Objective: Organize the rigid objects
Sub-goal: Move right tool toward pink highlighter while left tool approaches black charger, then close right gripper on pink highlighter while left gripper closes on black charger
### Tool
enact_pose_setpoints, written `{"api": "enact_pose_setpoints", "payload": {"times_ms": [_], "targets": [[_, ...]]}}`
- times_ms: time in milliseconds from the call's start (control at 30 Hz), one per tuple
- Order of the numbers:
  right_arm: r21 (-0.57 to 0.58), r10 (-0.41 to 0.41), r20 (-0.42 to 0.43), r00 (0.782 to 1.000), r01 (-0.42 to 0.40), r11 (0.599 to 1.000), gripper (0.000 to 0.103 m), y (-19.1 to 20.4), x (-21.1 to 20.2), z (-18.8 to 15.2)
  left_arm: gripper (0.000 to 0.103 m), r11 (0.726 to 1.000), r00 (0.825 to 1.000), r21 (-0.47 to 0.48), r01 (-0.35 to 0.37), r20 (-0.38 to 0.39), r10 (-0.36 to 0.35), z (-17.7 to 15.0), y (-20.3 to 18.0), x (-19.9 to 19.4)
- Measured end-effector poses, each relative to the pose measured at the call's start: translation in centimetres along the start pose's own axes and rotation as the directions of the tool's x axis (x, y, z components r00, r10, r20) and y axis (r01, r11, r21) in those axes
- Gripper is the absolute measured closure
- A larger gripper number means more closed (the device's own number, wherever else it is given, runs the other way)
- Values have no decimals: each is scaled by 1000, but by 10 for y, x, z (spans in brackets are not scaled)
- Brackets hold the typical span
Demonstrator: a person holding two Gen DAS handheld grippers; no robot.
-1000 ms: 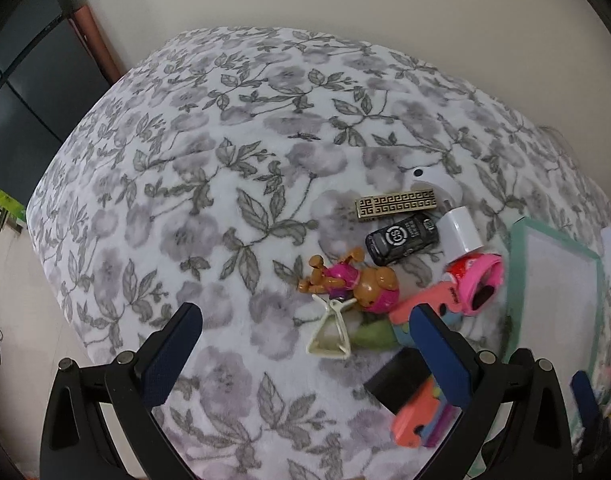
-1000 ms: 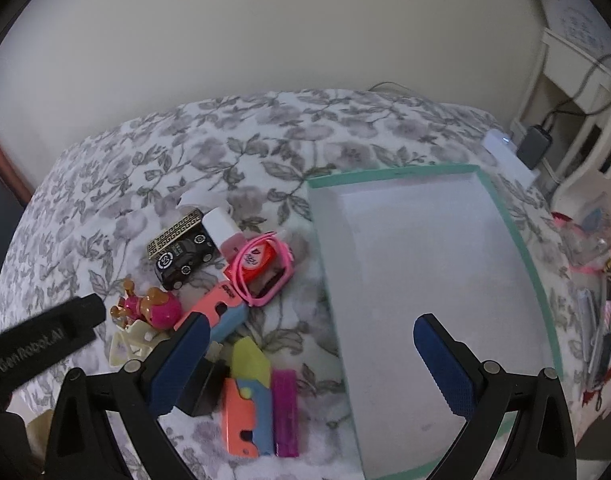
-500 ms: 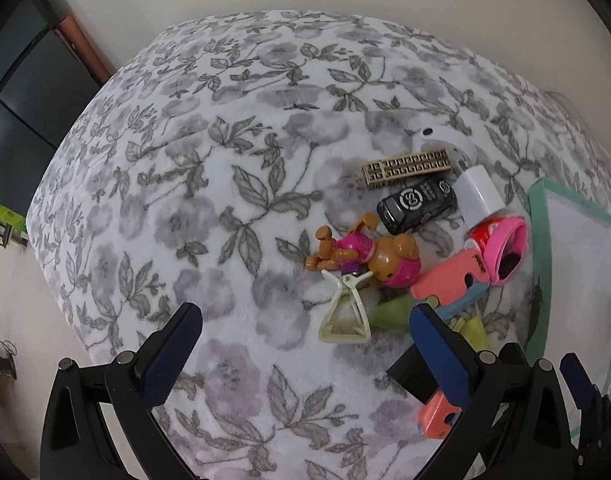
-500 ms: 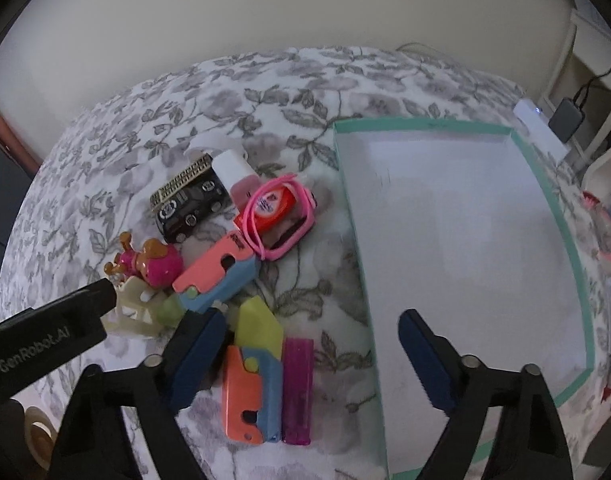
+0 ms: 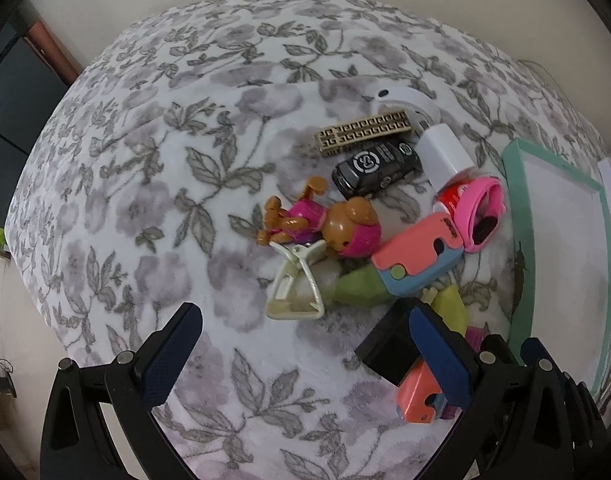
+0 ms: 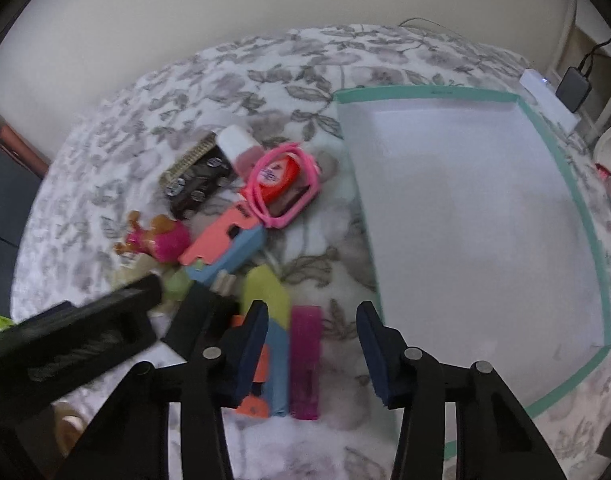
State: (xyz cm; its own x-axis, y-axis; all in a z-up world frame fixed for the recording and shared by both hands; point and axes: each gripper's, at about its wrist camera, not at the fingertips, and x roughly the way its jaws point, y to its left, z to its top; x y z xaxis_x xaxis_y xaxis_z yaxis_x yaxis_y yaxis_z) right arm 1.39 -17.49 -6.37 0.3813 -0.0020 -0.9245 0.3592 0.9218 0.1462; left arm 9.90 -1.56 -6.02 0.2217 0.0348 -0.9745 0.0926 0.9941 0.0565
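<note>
— Toys where?
— Toys sit heaped on my floral bedspread (image 5: 153,184), left of the green-rimmed white tray (image 6: 561,168). Only my left view shows the cream clip (image 5: 293,284).
— Grippers?
— My right gripper (image 6: 311,344) is closing around the flat magenta bar (image 6: 304,360), untouched; left gripper (image 5: 305,344) gapes, holding nothing.

Left gripper (image 5: 305,344) jaws wide apart above cream clip (image 5: 295,292) and toys.

A jumble of small toys (image 5: 345,224) lies on floral bedding beside an empty green-rimmed tray (image 6: 561,168).
</note>
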Motion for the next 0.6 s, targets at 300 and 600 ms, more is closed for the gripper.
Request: {"api": "enact_pose_setpoints", "payload": {"times_ms": [300, 600], "targets": [[-15, -16, -97, 995, 14, 1000, 66, 1, 24, -8, 0, 998, 997, 10, 59, -56, -59, -3, -8, 15], [18, 1, -133, 991, 1, 1000, 72, -8, 30, -8, 15, 992, 990, 41, 118, -76, -114, -9, -23, 19]]}}
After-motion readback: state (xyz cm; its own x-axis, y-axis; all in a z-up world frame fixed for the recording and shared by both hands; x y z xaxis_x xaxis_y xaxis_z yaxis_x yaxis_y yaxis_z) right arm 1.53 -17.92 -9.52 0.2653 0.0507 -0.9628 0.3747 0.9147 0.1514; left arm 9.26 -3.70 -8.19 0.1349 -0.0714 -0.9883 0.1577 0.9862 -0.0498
